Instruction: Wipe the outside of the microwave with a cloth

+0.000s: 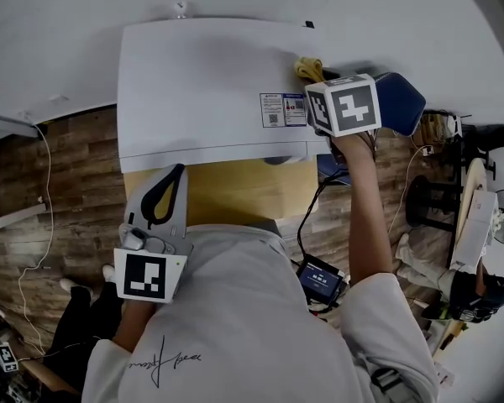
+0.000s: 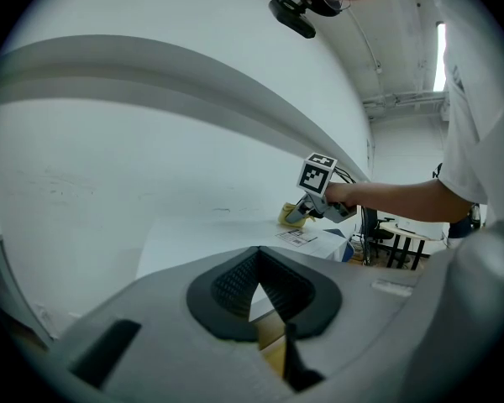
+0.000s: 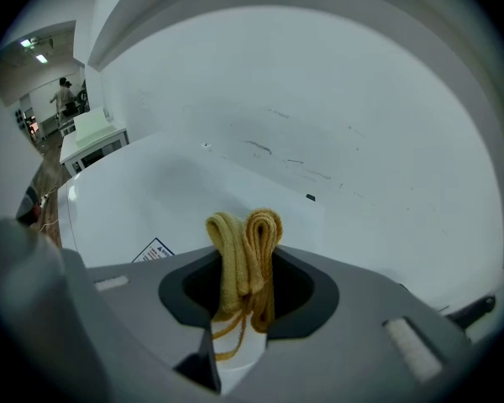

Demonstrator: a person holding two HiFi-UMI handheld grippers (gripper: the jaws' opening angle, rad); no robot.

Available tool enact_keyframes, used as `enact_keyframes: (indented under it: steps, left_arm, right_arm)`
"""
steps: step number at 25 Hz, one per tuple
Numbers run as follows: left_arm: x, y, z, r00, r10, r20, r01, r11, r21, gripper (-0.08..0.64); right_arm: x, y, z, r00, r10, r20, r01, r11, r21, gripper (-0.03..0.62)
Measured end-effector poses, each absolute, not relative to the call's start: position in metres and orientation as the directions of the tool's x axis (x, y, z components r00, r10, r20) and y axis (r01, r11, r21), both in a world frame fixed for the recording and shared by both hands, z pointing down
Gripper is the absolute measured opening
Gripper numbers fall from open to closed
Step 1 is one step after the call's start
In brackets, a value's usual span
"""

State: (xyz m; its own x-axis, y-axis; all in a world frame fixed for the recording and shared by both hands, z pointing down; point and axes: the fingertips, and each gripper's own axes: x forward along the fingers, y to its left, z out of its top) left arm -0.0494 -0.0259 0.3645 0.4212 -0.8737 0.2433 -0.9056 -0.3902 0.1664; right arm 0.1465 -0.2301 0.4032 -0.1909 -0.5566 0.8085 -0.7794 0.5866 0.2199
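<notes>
**Microwave.** The white microwave (image 1: 202, 82) stands against a white wall (image 1: 67, 40) on a tan bench (image 1: 235, 193). Its top panel faces the head view. A printed label (image 1: 283, 109) sits near the panel's right edge.

**Right gripper.** The right gripper (image 1: 317, 75) is held over the right rear corner of the top panel, and its marker cube (image 1: 344, 103) faces upward. Its jaws are closed on a folded yellow cloth (image 3: 250, 250). Two rounded folds of the cloth stand out beyond the jaw tips, and loose threads hang between the pads. In the head view and the left gripper view the cloth lies at the panel's right rear edge and appears to touch the surface.

**Left gripper.** The left gripper (image 2: 257, 271) is held low at the front of the microwave, close to the person's body and well apart from the right gripper. It points toward the front edge of the microwave. Its jaws are pressed together at the tips, with nothing between them.

**Surroundings.** A wood-pattern floor (image 1: 76, 183) lies to either side of the bench.
</notes>
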Motion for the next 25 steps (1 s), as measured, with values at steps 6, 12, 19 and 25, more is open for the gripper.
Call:
enact_keyframes:
  steps: [6, 12, 19, 25]
  left_arm:
    - [-0.045, -0.025, 0.367, 0.446, -0.862, 0.241, -0.895, -0.419, 0.154, -0.005]
    - [-0.048, -0.023, 0.363, 0.443, -0.868, 0.223, -0.894, -0.412, 0.173, -0.005]
    - [-0.057, -0.020, 0.364, 0.434, -0.871, 0.230, -0.899, -0.403, 0.169, -0.005]
    - [-0.063, -0.016, 0.362, 0.427, -0.877, 0.219, -0.902, -0.397, 0.169, -0.005]
  right_arm:
    - [0.122, -0.222, 0.406, -0.222, -0.554, 0.802, -0.780, 0.595, 0.195, 0.122]
    - [0.097, -0.214, 0.406, -0.230, -0.557, 0.798, -0.750, 0.624, 0.219, 0.123]
    - [0.062, -0.203, 0.407, -0.250, -0.534, 0.808, -0.697, 0.678, 0.232, 0.123]
    - [0.024, -0.191, 0.408, -0.283, -0.509, 0.813, -0.641, 0.730, 0.234, 0.123]
